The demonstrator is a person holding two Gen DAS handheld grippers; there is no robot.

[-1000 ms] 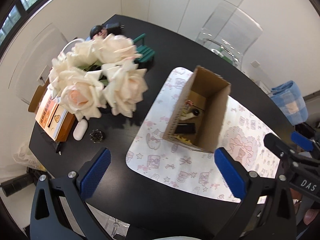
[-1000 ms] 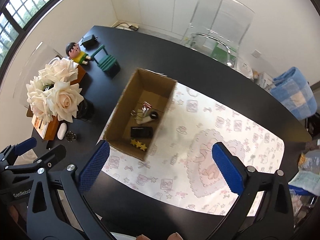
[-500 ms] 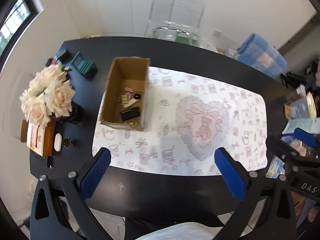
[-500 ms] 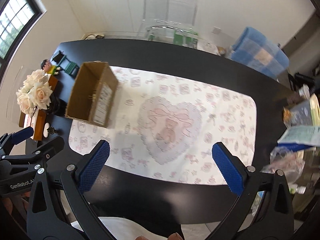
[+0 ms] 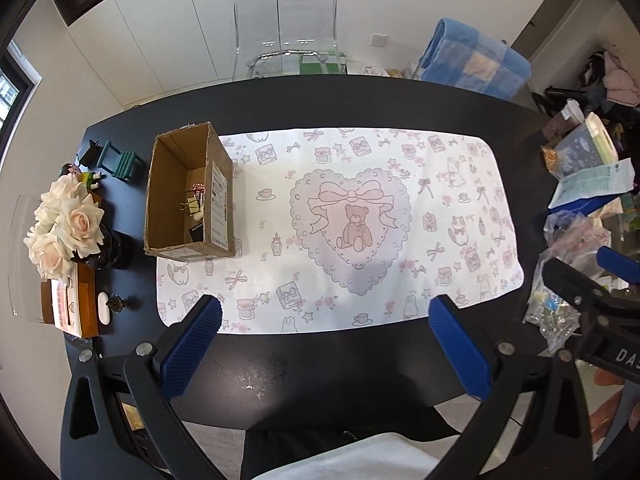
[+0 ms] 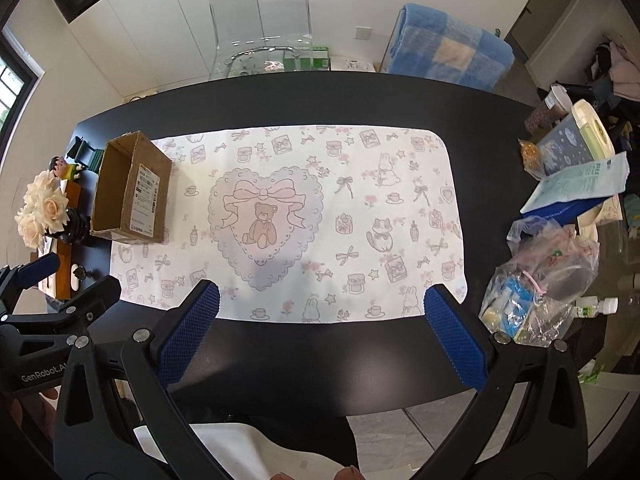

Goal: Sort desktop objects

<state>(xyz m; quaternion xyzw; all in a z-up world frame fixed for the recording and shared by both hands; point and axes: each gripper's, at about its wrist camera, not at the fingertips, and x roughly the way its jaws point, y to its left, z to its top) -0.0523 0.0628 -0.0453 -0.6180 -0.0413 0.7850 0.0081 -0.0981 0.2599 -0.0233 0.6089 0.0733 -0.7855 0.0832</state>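
Observation:
An open cardboard box (image 5: 188, 196) stands at the left end of a white patterned mat (image 5: 340, 224) on the black table (image 5: 320, 100). It holds binder clips (image 5: 191, 204) and other small items. In the right wrist view the box (image 6: 130, 190) shows mostly its outer side. My left gripper (image 5: 324, 344) is open and empty, high above the table's near edge. My right gripper (image 6: 320, 332) is open and empty, also above the near edge. The left gripper also shows in the right wrist view (image 6: 48, 300).
Left of the box are a vase of cream roses (image 5: 66, 224), a green mini bench (image 5: 122, 162), a small figurine (image 5: 80, 172), a wooden stand (image 5: 76, 304) and a white case (image 5: 104, 308). Plastic bags and packets (image 6: 544, 268) crowd the table's right end. A clear chair (image 5: 288, 20) stands behind.
Both grippers have pulled back and up from over the box to above the table's near edge. The whole mat now shows. Both stayed open.

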